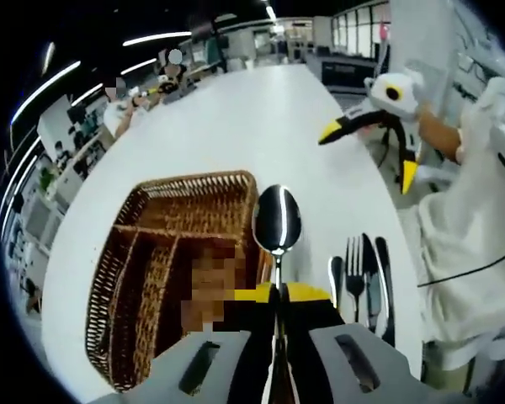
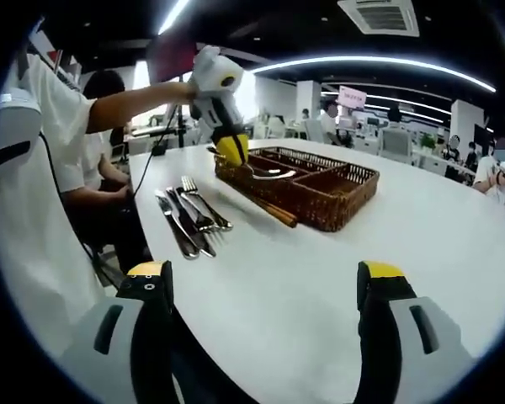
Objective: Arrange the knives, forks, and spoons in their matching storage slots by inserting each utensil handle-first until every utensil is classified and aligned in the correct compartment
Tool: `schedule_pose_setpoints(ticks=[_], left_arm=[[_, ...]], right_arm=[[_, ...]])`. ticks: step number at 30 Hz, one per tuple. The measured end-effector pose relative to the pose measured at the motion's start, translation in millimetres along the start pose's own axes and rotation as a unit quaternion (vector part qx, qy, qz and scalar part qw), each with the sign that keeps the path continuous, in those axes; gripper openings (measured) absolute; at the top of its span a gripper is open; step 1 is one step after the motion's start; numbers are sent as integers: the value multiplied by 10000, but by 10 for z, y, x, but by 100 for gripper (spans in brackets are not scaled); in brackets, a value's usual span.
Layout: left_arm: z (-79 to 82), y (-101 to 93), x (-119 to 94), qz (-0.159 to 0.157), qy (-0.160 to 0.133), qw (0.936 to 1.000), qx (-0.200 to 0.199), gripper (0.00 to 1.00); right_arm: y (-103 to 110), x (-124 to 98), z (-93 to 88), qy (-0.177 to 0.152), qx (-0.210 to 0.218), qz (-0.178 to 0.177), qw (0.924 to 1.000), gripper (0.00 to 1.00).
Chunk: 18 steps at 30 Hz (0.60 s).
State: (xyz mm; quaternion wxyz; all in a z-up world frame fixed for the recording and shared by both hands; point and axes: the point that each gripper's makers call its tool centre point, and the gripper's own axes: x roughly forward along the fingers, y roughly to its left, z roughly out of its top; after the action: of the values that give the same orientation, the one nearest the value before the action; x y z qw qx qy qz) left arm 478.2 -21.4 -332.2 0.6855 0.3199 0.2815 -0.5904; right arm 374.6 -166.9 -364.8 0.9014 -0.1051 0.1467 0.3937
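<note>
My left gripper (image 1: 278, 293) is shut on the handle of a steel spoon (image 1: 276, 220), whose bowl points away from me beside the right edge of the brown wicker cutlery basket (image 1: 151, 252). In the right gripper view the left gripper (image 2: 232, 150) holds that spoon (image 2: 268, 173) over the near end of the basket (image 2: 328, 195). A fork, knives and a spoon (image 1: 364, 282) lie side by side on the white table to the right of the basket, the same loose cutlery (image 2: 189, 217) showing left of the basket. My right gripper (image 2: 263, 278) is open above bare table, and the right gripper (image 1: 370, 154) hangs further off.
The white table (image 2: 320, 286) runs long, with the basket's dividers forming several slots. A person in a white shirt (image 2: 34, 168) stands at the table's edge by the loose cutlery. Other people sit at the far end (image 1: 143, 93).
</note>
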Motion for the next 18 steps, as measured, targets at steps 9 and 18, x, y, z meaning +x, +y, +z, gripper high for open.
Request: schedule_pose_setpoints(ticks=[9, 18], left_arm=[[63, 114, -44, 74, 5, 10000, 2, 2], [86, 261, -73, 160, -22, 9999, -47, 2]], right_arm=[[4, -39, 41, -74, -12, -39, 10000, 93], [-10, -84, 55, -98, -21, -103, 9999, 93]])
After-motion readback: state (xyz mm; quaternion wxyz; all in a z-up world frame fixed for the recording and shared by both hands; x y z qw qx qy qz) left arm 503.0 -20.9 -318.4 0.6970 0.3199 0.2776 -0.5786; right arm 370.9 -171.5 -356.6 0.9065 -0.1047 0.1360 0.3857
